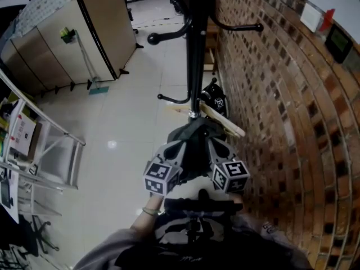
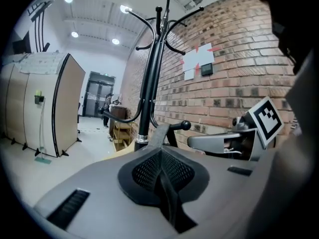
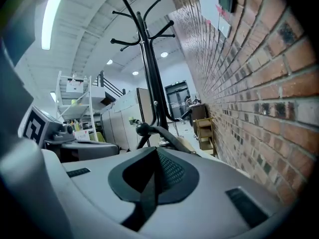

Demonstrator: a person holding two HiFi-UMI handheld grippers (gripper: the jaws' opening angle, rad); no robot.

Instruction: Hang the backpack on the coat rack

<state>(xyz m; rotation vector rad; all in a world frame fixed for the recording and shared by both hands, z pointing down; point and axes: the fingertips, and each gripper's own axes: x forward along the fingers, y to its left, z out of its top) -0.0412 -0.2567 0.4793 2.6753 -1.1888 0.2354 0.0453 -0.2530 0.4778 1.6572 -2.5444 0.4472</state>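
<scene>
The black coat rack [image 1: 196, 49] stands beside the brick wall, its pole right ahead of both grippers. The dark backpack [image 1: 194, 151] hangs between the grippers, mostly hidden under them. My left gripper [image 1: 185, 145] is shut on a grey backpack strap [image 2: 158, 136], which runs from the jaws up toward the pole [image 2: 149, 83]. The right gripper [image 1: 207, 145] sits close beside it, also shut on a dark strap [image 3: 169, 136] that arcs toward a knobbed hook [image 3: 142, 128]. A low hook [image 1: 174, 99] juts left from the pole just beyond the bag.
The brick wall [image 1: 281, 122] runs close along the right. A wooden board [image 1: 222, 120] leans at the rack's base. Beige cabinets [image 1: 84, 32] stand far left, a metal shelf frame [image 1: 50, 151] near left. A wooden shelf [image 2: 119, 131] sits by the wall beyond the rack.
</scene>
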